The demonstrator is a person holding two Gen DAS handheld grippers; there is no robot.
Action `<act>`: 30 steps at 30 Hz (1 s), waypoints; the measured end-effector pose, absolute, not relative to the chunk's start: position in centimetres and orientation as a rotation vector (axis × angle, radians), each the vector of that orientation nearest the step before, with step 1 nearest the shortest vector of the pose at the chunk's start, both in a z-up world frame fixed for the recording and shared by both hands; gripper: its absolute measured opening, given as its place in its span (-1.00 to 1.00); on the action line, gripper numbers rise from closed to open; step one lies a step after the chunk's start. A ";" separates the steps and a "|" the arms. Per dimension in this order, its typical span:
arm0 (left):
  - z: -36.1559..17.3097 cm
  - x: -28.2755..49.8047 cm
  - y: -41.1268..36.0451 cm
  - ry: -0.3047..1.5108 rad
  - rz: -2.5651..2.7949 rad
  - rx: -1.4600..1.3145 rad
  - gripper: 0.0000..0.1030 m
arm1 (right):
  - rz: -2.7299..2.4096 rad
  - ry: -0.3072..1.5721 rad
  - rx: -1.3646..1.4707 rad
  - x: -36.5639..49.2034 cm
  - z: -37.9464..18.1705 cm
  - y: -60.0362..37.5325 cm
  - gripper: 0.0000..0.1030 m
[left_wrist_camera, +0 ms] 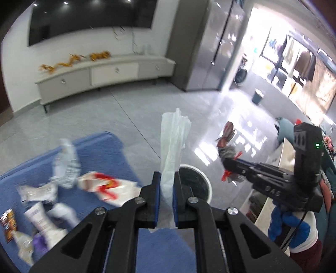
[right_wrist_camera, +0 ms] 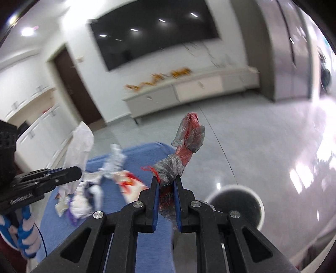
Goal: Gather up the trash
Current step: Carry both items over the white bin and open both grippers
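My left gripper (left_wrist_camera: 167,178) is shut on a crumpled white tissue (left_wrist_camera: 173,142) that stands up between its blue pads. Below and just right of it is a round white-rimmed bin (left_wrist_camera: 206,184) with a dark inside. My right gripper (right_wrist_camera: 166,182) is shut on a twisted red and grey plastic wrapper (right_wrist_camera: 187,145); the same bin (right_wrist_camera: 255,199) lies low to its right. In the left wrist view the right gripper (left_wrist_camera: 225,168) holds that wrapper (left_wrist_camera: 227,134) over the floor. In the right wrist view the left gripper (right_wrist_camera: 80,173) carries the tissue (right_wrist_camera: 80,145).
A blue mat (left_wrist_camera: 100,151) holds several pieces of litter: a crushed clear bottle (left_wrist_camera: 66,166), a white and red wrapper (left_wrist_camera: 107,185), small packets (left_wrist_camera: 38,218). A long white cabinet (left_wrist_camera: 109,73) and a dark screen (left_wrist_camera: 90,19) stand against the far wall. Glossy grey floor lies around the bin.
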State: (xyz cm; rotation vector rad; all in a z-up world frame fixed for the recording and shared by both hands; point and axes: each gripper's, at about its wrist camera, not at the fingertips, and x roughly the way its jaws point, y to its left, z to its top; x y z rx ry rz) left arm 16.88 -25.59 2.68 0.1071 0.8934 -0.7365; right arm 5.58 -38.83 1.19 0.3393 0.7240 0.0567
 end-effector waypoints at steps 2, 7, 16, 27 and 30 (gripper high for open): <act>0.7 17.8 -28.7 0.940 -0.754 0.127 -0.81 | 0.004 0.787 0.374 6.4 -1.2 -41.5 -0.76; -5.2 20.5 -35.2 1.079 -0.780 0.138 -0.81 | -0.042 0.928 0.482 8.7 -7.2 -47.0 -0.76; -12.8 24.1 -40.9 1.244 -0.810 0.103 -0.77 | -0.091 1.079 0.609 13.0 -14.6 -52.3 -0.74; -15.6 24.9 -42.4 1.299 -0.818 0.032 -0.24 | -0.160 1.136 0.643 13.8 -17.6 -54.0 -0.41; -14.5 24.5 -41.5 1.262 -0.808 0.030 -0.24 | -0.180 1.128 0.645 13.5 -17.3 -54.1 -0.41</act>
